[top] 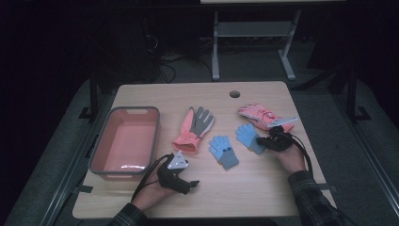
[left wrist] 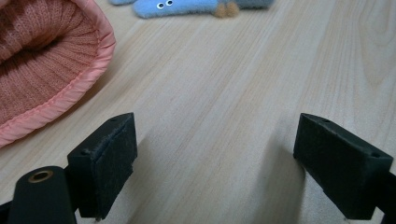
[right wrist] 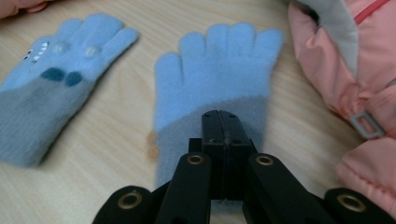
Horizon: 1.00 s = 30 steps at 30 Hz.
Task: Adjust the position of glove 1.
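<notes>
Two small blue knit gloves lie mid-table: one with eyes and dots (top: 223, 151) (right wrist: 51, 93), and a plain one (top: 247, 136) (right wrist: 219, 70) to its right. My right gripper (top: 264, 140) (right wrist: 223, 119) is shut, its tips low over the plain glove's grey cuff; I see no fabric between the pads. A pink and grey glove (top: 195, 127) lies left of the blue pair, its ribbed cuff (left wrist: 42, 70) close to my left gripper (top: 188, 181) (left wrist: 215, 158). That gripper stands open over bare wood with nothing between its jaws. The eyed blue glove (left wrist: 177, 7) lies beyond it.
A second pink padded glove (top: 263, 117) (right wrist: 345, 70) lies right beside the plain blue glove. A pink bin with a grey rim (top: 155, 136) stands at the table's left. A round cable hole (top: 235, 93) sits near the far edge.
</notes>
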{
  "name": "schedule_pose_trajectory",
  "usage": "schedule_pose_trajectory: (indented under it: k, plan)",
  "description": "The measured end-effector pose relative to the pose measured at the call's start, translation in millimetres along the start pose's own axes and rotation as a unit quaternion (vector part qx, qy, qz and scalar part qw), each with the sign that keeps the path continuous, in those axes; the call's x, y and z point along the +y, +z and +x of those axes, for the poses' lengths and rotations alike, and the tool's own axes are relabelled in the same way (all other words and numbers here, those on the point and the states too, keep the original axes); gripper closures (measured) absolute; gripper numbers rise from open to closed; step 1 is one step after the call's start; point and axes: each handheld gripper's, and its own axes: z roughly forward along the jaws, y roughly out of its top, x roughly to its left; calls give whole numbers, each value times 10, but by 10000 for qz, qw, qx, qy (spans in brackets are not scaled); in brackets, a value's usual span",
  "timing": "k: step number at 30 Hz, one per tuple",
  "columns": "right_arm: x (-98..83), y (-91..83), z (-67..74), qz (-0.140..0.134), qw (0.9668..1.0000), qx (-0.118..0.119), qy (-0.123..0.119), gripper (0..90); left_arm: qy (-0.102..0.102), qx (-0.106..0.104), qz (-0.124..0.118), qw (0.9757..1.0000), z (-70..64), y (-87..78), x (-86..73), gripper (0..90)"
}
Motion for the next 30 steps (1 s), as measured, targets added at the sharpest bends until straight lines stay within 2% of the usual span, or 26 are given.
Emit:
schedule_pose_trajectory:
  k: [10, 24, 30]
  plan:
    - [-100, -99, 158, 175, 9997, 81, -167, 899, -8, 6, 3, 10000, -2, -3, -1, 128]
    - [-324, -286, 367, 289, 9986, 361, -252, 899, 18, 16, 1, 10000, -2, -6, -6, 128]
    - [-404, -349, 507, 334, 9974, 497, -412, 899, 16, 15, -2, 10000, -2, -6, -7, 128]
